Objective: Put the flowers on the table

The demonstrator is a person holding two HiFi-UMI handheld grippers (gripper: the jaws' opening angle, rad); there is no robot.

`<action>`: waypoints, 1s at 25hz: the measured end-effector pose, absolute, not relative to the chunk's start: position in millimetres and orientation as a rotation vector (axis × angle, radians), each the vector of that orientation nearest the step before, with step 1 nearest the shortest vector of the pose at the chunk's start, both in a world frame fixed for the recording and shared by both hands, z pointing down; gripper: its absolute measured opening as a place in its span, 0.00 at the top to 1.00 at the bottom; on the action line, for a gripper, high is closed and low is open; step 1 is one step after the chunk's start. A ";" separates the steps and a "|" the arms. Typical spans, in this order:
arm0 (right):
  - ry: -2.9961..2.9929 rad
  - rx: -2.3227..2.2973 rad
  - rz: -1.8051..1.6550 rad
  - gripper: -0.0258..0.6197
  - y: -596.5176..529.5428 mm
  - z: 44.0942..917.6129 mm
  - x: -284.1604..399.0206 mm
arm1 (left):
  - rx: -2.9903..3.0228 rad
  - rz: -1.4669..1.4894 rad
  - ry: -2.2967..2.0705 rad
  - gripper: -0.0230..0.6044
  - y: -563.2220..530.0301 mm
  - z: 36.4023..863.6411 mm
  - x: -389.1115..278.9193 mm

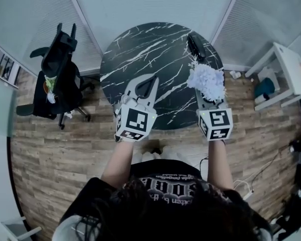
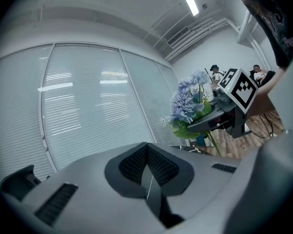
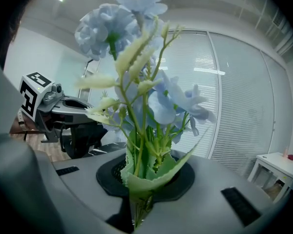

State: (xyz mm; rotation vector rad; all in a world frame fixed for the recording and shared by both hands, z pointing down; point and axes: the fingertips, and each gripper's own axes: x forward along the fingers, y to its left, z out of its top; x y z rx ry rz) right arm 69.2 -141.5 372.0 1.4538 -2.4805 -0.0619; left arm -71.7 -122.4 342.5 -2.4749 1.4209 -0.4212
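A bunch of pale blue artificial flowers [image 1: 206, 82] with green leaves stands upright in my right gripper [image 1: 209, 100], whose jaws are shut on the stems [image 3: 142, 179]. It hangs above the right edge of the round black marble table [image 1: 140, 54]. In the left gripper view the same flowers [image 2: 188, 104] show to the right, level with that camera. My left gripper [image 1: 145, 87] hovers over the table's near part, its dark pads [image 2: 149, 167] pressed together with nothing between them.
A black office chair [image 1: 57, 82] stands left of the table on the wood floor. A black oblong object [image 1: 195, 46] lies at the table's far right edge. A white side table [image 1: 291, 69] stands to the right. Blinds cover the windows behind.
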 end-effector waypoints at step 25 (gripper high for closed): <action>-2.493 1.399 -0.015 0.86 -288.8 394.0 67.0 | -2.466 -0.463 1.501 0.96 -260.5 363.1 -82.1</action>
